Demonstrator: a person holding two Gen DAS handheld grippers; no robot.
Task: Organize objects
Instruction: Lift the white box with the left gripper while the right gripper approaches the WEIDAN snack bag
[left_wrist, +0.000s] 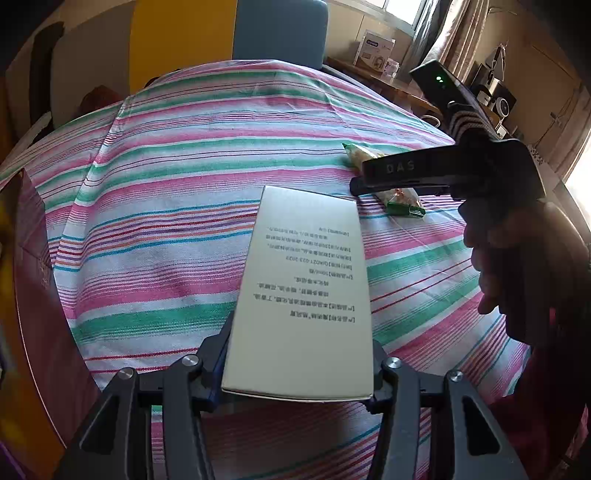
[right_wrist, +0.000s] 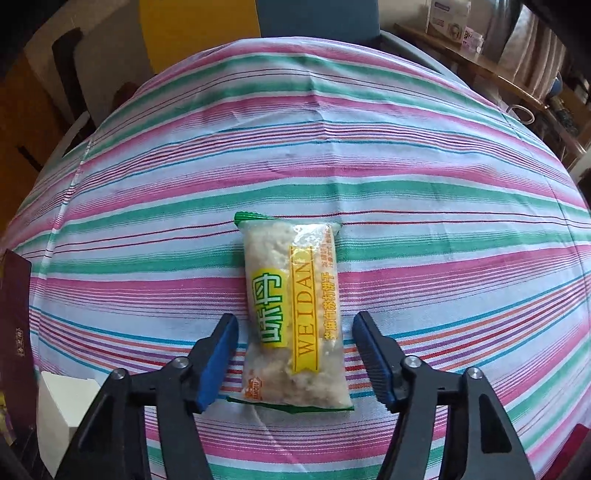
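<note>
My left gripper (left_wrist: 301, 354) is shut on a white box (left_wrist: 303, 288) with printed text, held above the striped tablecloth (left_wrist: 177, 206). The box's corner also shows in the right wrist view (right_wrist: 62, 413). My right gripper (right_wrist: 295, 343) is open, its blue-padded fingers (right_wrist: 218, 362) on either side of a clear snack packet (right_wrist: 295, 314) with green ends and a yellow "WEIDAN" label, lying flat on the tablecloth (right_wrist: 443, 206). In the left wrist view the right gripper (left_wrist: 399, 177) hovers over the same packet (left_wrist: 400, 201), to the box's right.
A dark maroon box (right_wrist: 14, 332) stands at the table's left edge, also in the left wrist view (left_wrist: 33, 280). A blue chair back (left_wrist: 280, 29) is beyond the far edge. A wooden shelf (right_wrist: 472, 62) with boxes stands at the back right.
</note>
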